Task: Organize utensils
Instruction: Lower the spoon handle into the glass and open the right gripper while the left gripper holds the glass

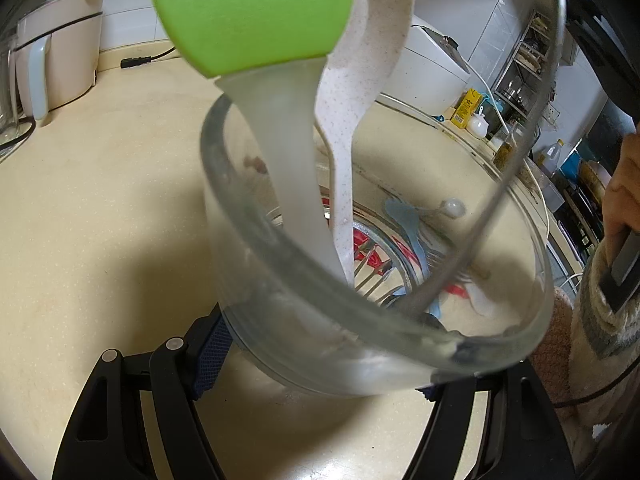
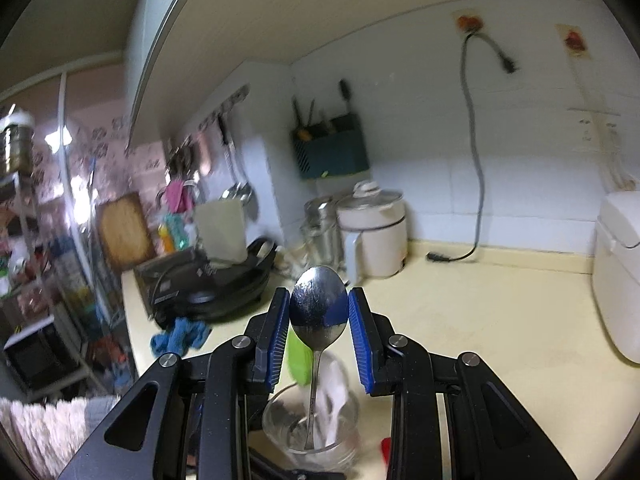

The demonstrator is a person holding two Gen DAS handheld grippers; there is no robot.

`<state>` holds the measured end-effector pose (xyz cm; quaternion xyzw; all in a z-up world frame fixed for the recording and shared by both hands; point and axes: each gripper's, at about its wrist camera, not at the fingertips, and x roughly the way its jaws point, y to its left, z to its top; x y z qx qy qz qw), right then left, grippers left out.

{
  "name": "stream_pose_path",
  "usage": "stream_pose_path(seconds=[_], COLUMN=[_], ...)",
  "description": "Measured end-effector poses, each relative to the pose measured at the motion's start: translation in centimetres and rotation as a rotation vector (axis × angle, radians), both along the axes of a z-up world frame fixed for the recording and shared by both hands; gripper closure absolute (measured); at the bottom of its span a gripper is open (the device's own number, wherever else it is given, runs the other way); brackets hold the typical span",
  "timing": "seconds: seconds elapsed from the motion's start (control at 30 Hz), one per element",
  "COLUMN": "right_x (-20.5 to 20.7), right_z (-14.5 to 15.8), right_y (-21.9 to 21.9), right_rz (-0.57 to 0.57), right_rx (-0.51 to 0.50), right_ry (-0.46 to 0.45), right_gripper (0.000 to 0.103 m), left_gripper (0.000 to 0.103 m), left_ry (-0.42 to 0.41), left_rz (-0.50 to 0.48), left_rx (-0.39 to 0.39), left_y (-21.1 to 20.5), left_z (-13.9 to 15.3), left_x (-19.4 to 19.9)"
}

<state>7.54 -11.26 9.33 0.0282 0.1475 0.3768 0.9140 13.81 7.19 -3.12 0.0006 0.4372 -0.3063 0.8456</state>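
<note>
Black linkage arms of the right gripper fill the bottom of its view, and between their blue pads sits the bowl of a metal spoon. The jaws stand narrow on either side of that bowl; the left pad appears to touch its edge, but a sliver of gap shows at the right, so I cannot tell whether the spoon is truly pinched or only framed. Its handle runs down from the jaws into the glass jar just below them, tip near the jar's floor.

That jar is clamped at its lower wall by the left gripper, whose jaws are spread wide around it and press on both sides. Inside lean a frosted spatula with a green head and a speckled white spoon; through the glass, forks, red-handled pieces and a blue utensil lie on the countertop beyond.

Risks, as I judge them: if the grip on the spoon's rounded bowl is partial, it could swivel or drop with a clatter against the glass. The tall green-headed spatula leans near the jaws, so a descending right gripper might knock it and lever the jar. The jar appears tilted in the left jaws; a jolt could slide it on the smooth glass.
</note>
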Motion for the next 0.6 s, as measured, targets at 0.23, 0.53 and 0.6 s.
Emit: stream_pose_path(seconds=[0.23, 0.53, 0.6], right_x=[0.7, 1.3, 1.8], right_z=[-2.0, -2.6, -2.5], right_y=[2.5, 3.1, 2.4], right_rz=[0.060, 0.148, 0.145], right_rx=[-0.025, 0.081, 0.119], right_ry=[0.066, 0.138, 0.159], right_gripper=[0.072, 0.062, 0.061], left_gripper=[0.026, 0.026, 0.026], left_ry=[-0.002, 0.001, 0.001], left_rz=[0.000, 0.000, 0.000], left_rx=[0.006, -0.002, -0.003], left_y=[0.0, 0.0, -0.1], left_z=[0.1, 0.2, 0.2], left_x=[-0.1, -0.1, -0.1])
